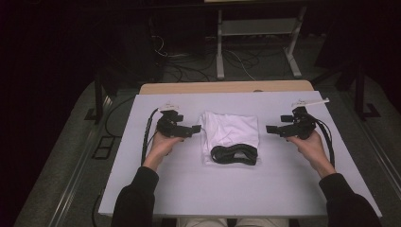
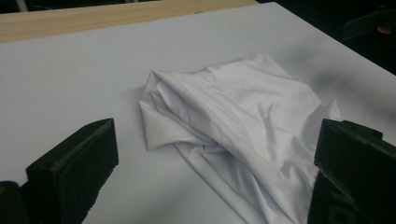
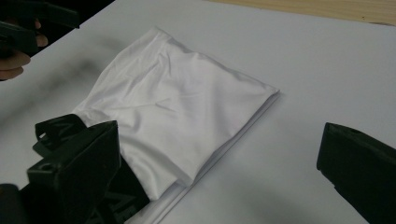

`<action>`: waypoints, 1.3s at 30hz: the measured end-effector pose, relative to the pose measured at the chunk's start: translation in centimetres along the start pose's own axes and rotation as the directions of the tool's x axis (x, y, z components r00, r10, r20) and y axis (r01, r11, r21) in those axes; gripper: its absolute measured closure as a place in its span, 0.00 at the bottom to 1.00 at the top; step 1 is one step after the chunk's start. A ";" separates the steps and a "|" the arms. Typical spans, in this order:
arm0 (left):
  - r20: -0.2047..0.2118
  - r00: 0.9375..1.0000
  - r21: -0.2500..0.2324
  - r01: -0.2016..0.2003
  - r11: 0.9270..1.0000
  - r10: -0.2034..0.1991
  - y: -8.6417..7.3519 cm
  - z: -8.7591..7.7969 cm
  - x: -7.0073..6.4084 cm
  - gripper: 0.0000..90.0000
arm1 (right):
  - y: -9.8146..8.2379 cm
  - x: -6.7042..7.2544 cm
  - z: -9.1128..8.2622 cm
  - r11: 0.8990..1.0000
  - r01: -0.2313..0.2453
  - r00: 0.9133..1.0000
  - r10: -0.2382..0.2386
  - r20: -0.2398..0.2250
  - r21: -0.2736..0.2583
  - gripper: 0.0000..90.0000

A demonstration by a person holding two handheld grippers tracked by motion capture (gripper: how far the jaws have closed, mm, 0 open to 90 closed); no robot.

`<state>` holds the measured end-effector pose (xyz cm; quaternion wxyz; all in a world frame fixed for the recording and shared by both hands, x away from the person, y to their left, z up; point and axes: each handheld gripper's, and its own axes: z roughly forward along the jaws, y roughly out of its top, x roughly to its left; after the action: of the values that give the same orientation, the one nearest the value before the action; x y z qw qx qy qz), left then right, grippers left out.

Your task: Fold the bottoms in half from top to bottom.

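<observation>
A folded white garment (image 1: 230, 130) lies in the middle of the white table sheet (image 1: 198, 184), with its black elastic waistband (image 1: 234, 154) at the near end. Up close the white garment (image 2: 243, 126) looks rumpled in the left gripper view; in the right gripper view the garment (image 3: 177, 112) lies flatter, the waistband (image 3: 53, 133) at its near left. My left gripper (image 1: 195, 128) hovers just left of the cloth, jaws wide apart and empty. To the right of the cloth my right gripper (image 1: 271, 129) is open too, holding nothing.
Bare wood of the table (image 1: 227, 87) shows beyond the sheet's far edge. On the dark floor behind stand a metal frame (image 1: 257, 42) and loose cables (image 1: 189, 66). A cable (image 1: 147, 137) trails from each gripper along the sheet.
</observation>
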<state>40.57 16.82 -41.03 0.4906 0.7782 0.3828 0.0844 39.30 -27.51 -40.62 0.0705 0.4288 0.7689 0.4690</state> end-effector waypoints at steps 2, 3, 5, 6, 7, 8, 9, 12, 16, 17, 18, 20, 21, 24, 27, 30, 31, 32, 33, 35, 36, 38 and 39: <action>-0.002 1.000 -0.006 -0.001 1.000 0.001 -0.2 -0.5 -0.1 0.00 | -0.2 0.3 -0.4 1.000 0.006 1.000 -0.006 0.001 -0.004 0.00; -0.001 1.000 -0.012 -0.002 1.000 0.002 -0.3 -0.7 -0.2 0.00 | -0.3 0.5 -0.7 1.000 0.011 1.000 -0.011 0.002 -0.006 0.00; -0.001 1.000 -0.016 -0.006 1.000 0.006 -0.5 -1.1 -0.4 0.00 | -0.5 0.7 -1.0 1.000 0.014 1.000 -0.014 0.001 -0.011 0.00; 0.001 1.000 -0.017 -0.005 1.000 0.005 -0.5 -1.3 -0.5 0.00 | -0.6 0.8 -1.2 1.000 0.014 1.000 -0.014 0.001 -0.014 0.00; 0.001 1.000 -0.022 -0.008 1.000 0.008 -0.6 -1.5 -0.6 0.00 | -0.8 0.9 -1.4 1.000 0.017 1.000 -0.017 0.000 -0.018 0.00; 0.002 1.000 -0.026 -0.010 1.000 0.010 -0.7 -1.7 -0.8 0.00 | -0.8 1.0 -1.6 1.000 0.017 1.000 -0.017 0.000 -0.016 0.00; 0.003 1.000 -0.030 -0.012 0.999 0.012 -0.8 -1.9 -0.9 0.00 | -0.9 1.0 -1.7 1.000 0.018 1.000 -0.018 0.000 -0.021 0.00; 0.004 1.000 -0.034 -0.021 0.999 0.021 -1.0 -2.4 -1.3 0.00 | -1.3 1.2 -2.2 1.000 0.013 1.000 -0.013 -0.002 -0.029 0.00; 0.010 1.000 -0.049 -0.027 0.998 0.028 -1.4 -3.0 -2.0 0.00 | -2.0 1.8 -2.6 1.000 0.019 1.000 -0.019 -0.001 -0.024 0.00; 0.011 0.999 -0.052 -0.031 0.998 0.032 -1.5 -3.1 -2.1 0.00 | -2.3 1.9 -2.7 1.000 0.021 1.000 -0.022 -0.003 -0.023 0.00; 0.011 0.999 -0.053 -0.036 0.998 0.037 -1.8 -3.3 -2.3 0.00 | -2.4 2.0 -2.7 1.000 0.019 1.000 -0.019 -0.002 -0.019 0.00; 0.013 0.999 -0.057 -0.043 0.997 0.044 -2.2 -3.5 -2.7 0.00 | -2.9 2.3 -2.9 0.999 0.029 1.000 -0.029 0.003 -0.016 0.00; 0.017 0.999 -0.054 -0.044 0.998 0.045 -2.3 -3.5 -2.8 0.00 | -3.3 2.5 -3.0 0.999 0.029 1.000 -0.029 -0.002 -0.020 0.00; 0.019 0.999 -0.060 -0.042 0.997 0.043 -3.1 -4.0 -3.2 0.00 | -3.9 3.0 -3.4 0.999 0.044 0.999 -0.044 0.005 -0.017 0.00; 0.010 0.999 -0.069 -0.050 0.996 0.051 -3.7 -4.5 -3.5 0.00 | -4.4 3.4 -3.8 0.999 0.041 0.999 -0.041 0.002 -0.025 0.00; 0.000 0.999 -0.099 -0.048 0.994 0.049 -4.6 -5.2 -4.0 0.00 | -5.0 3.6 -4.2 0.999 0.041 0.999 -0.041 0.000 -0.030 0.00; 0.001 0.999 -0.099 -0.047 0.994 0.047 -4.8 -5.4 -4.1 0.00 | -5.2 3.7 -4.3 0.999 0.042 0.999 -0.042 0.004 -0.031 0.00; -0.001 0.999 -0.101 -0.046 0.994 0.046 -5.1 -5.6 -4.2 0.00 | -5.3 3.8 -4.4 0.998 0.047 0.999 -0.047 0.009 -0.033 0.00; 0.001 0.999 -0.104 -0.046 0.994 0.046 -5.3 -5.8 -4.3 0.00 | -5.5 3.9 -4.6 0.998 0.045 0.999 -0.044 0.011 -0.034 0.00; 0.000 0.999 -0.108 -0.052 0.993 0.052 -5.6 -6.2 -4.5 0.00 | -5.9 4.0 -4.9 0.998 0.050 0.999 -0.050 0.017 -0.041 0.00; -0.002 0.999 -0.114 -0.050 0.992 0.050 -5.8 -6.4 -4.6 0.00 | -6.2 4.1 -5.1 0.998 0.052 0.999 -0.052 0.017 -0.042 0.00; 0.002 0.999 -0.122 -0.051 0.991 0.052 -6.2 -6.8 -4.7 0.00 | -6.7 4.3 -5.4 0.998 0.052 0.998 -0.052 0.019 -0.040 0.00; -0.002 0.998 -0.120 -0.057 0.991 0.057 -6.4 -7.0 -4.8 0.00 | -6.9 4.4 -5.5 0.998 0.054 0.998 -0.053 0.018 -0.037 0.00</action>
<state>30.41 19.89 -41.67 0.5341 0.7580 0.3544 0.1209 29.63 -29.30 -41.68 0.0976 0.4108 0.7705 0.4776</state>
